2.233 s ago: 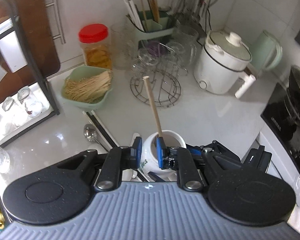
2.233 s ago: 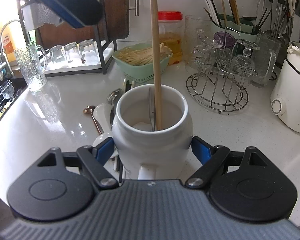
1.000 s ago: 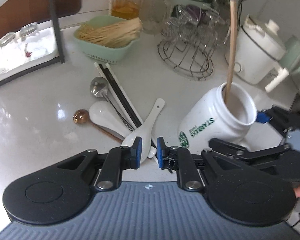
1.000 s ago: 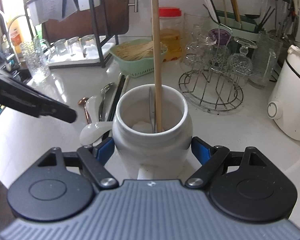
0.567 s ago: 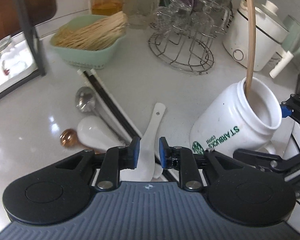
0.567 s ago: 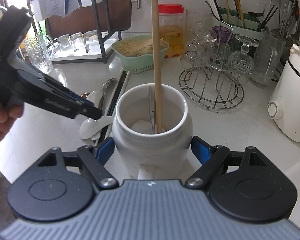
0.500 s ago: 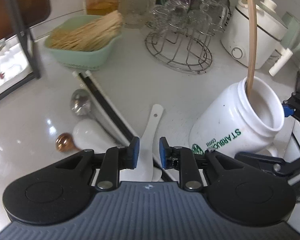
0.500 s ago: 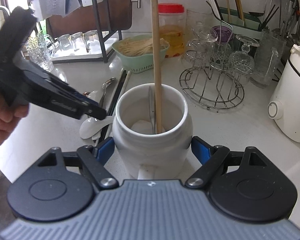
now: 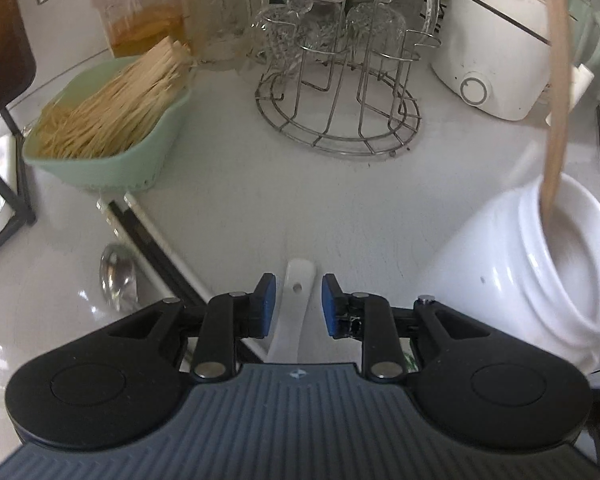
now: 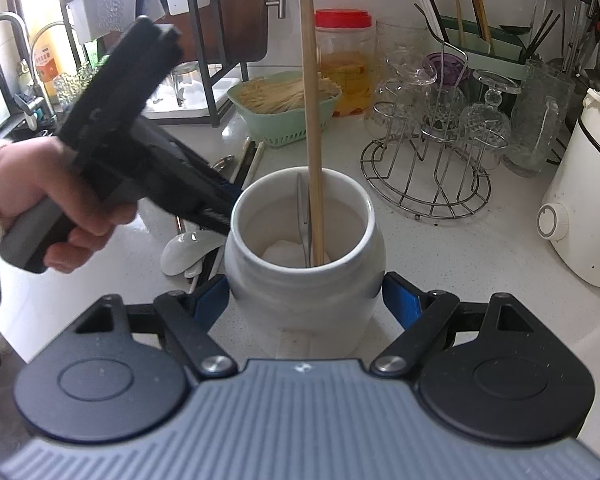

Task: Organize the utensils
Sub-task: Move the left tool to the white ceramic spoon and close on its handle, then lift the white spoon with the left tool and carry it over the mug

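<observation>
1. The right hand-held gripper (image 10: 303, 304) is clamped on the white jar (image 10: 303, 276), one blue pad against each side of the jar's body. The jar stands upright on the white counter (image 10: 479, 264).
2. Inside the jar stand a long wooden stick (image 10: 311, 120) and a metal utensil (image 10: 303, 216), both leaning against the far inner wall.
3. The left hand-held gripper (image 9: 296, 306) points steeply down at the counter just left of the jar. Its jaws are opening. The handle of a white ceramic spoon (image 9: 296, 300) lies between the blue pads; a gap shows on each side, so the pads do not press on it.
4. In the right wrist view the bowl of this spoon (image 10: 188, 250) lies on the counter beside the jar, below the left hand-held gripper, which a hand (image 10: 56, 200) holds by its grip.
5. Left of the spoon, on the counter: a pair of black-and-white chopsticks (image 9: 156, 248) and a metal spoon (image 9: 116, 272).
6. Farther back: a green basket of thin sticks (image 9: 108, 132), a wire glass rack (image 9: 339, 116), a red-lidded jar (image 9: 140, 12) and a white cooker (image 9: 495, 52).
</observation>
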